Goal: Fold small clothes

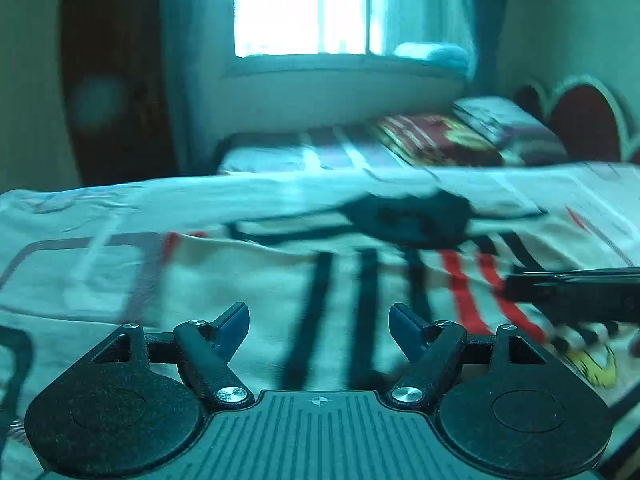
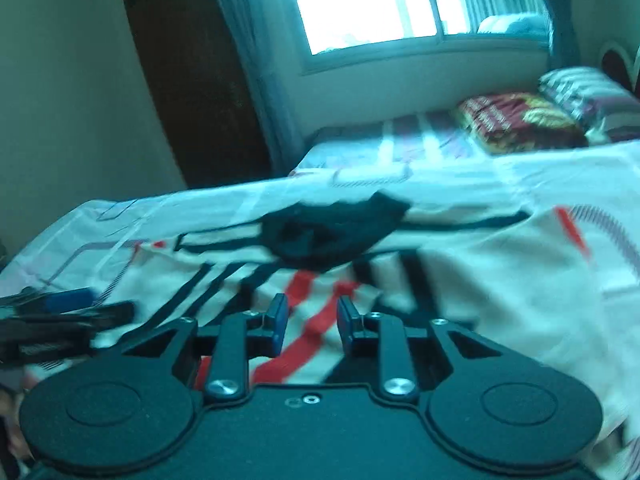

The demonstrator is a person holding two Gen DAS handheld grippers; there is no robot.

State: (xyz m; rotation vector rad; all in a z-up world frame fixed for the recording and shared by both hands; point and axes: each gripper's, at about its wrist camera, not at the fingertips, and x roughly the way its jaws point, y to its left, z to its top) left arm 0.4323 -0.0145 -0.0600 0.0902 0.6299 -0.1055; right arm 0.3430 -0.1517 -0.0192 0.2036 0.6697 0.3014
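A small white shirt [image 1: 248, 280] with black and red stripes and a black collar [image 1: 412, 216] lies spread flat on the bed, collar at the far end. It also shows in the right wrist view [image 2: 460, 280], with its collar [image 2: 332, 228]. My left gripper [image 1: 319, 320] is open and empty, low over the shirt's near part. My right gripper [image 2: 311, 320] is partly open and empty over the red stripes. The right gripper shows at the right edge of the left wrist view [image 1: 576, 292]; the left gripper shows at the left edge of the right wrist view [image 2: 60, 312].
The bed sheet [image 1: 80, 208] is white with line patterns. Pillows [image 2: 520, 120] lie at the far right by a red headboard [image 1: 580, 120]. A dark wardrobe [image 2: 192, 80] and a bright window [image 2: 368, 0] stand beyond the bed.
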